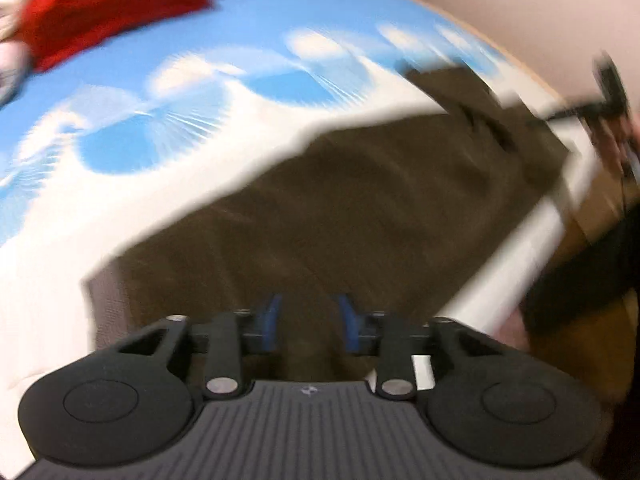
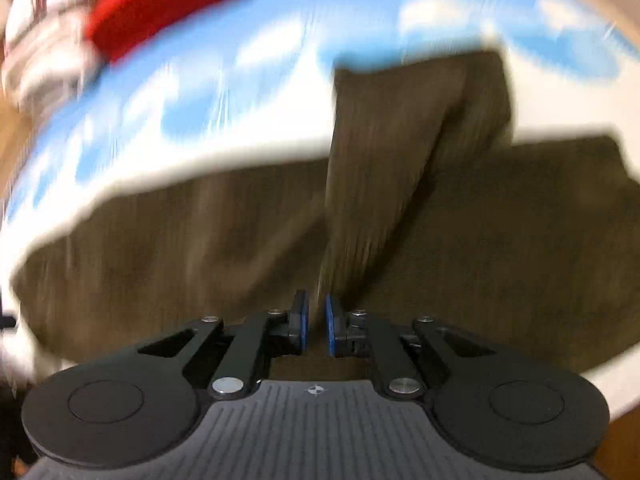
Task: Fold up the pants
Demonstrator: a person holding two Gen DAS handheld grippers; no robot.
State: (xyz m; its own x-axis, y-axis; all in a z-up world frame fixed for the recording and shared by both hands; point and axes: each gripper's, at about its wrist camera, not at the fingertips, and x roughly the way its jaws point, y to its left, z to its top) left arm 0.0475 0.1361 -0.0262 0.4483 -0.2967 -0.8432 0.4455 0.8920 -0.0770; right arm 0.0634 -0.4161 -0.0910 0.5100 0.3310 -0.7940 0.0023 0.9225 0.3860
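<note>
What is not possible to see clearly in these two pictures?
- Left wrist view: the dark thing at the right edge is blurred and cut off.
- Right wrist view: the pale pile beside the red cloth is smeared by blur.
- Both views: the near part of the pants lies under the tongs' body.

Both views are evenly and brightly lit, without glare or hard shadows. Heavy motion blur smears the bedsheet (image 1: 248, 80) and pants (image 2: 400, 200), worst toward twelve o'clock. Fisheye bending curves the edges.

One pants (image 2: 400, 208), one red cloth (image 2: 160, 4).
</note>
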